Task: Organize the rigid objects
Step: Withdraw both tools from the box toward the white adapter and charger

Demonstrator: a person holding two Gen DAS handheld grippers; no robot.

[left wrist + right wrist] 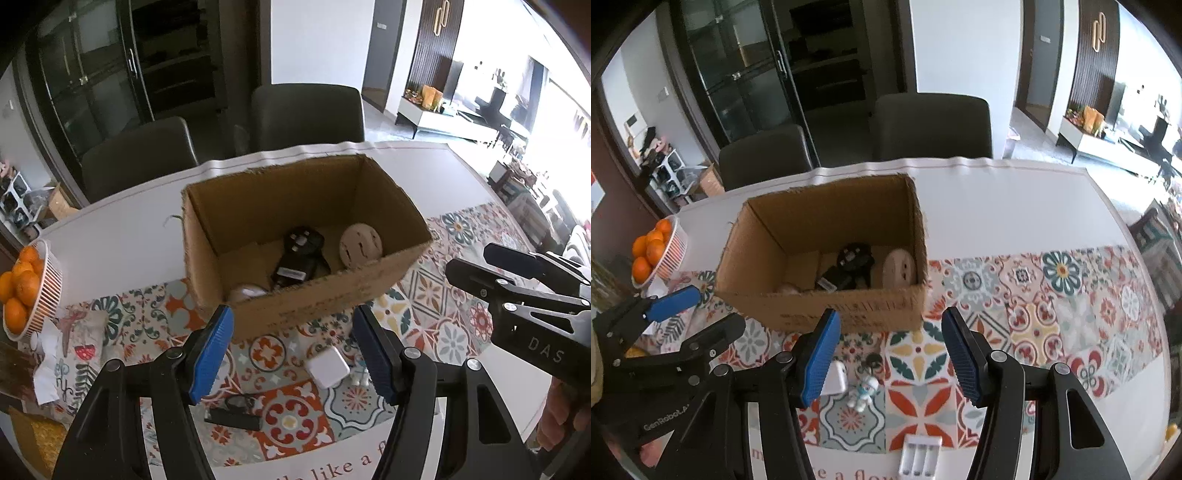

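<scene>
Item: cardboard box [325, 295], open-topped, at the centre of both views, standing on a white table [122, 236] partly covered by a patterned tile-print mat [436, 295]; inside we count a black plug adapter [301, 258], a round beige disc with slots [360, 245] leaning at the box's right end, and a pale rounded thing [245, 291] half hidden behind the near wall, which we cannot identify.

Item: left gripper [295, 350], lower centre of its view; blue pads apart at a middling width, nothing between them; below it on the mat lie a white square charger [328, 367], a small black object [232, 419] too dark to make out, and small white pieces partly hidden by the right pad.

Item: right gripper [890, 354], lower centre of its view; jaws likewise parted and empty; beneath it a small white-and-blue figurine [864, 393], a dark ring-shaped piece [873, 360], hard to read, and a white battery charger [921, 458] cut off by the bottom edge.

Item: basket of oranges [26, 288], left edge, partly cut off.

Item: two dark chairs [306, 114] behind the table; only their backs show.
</scene>
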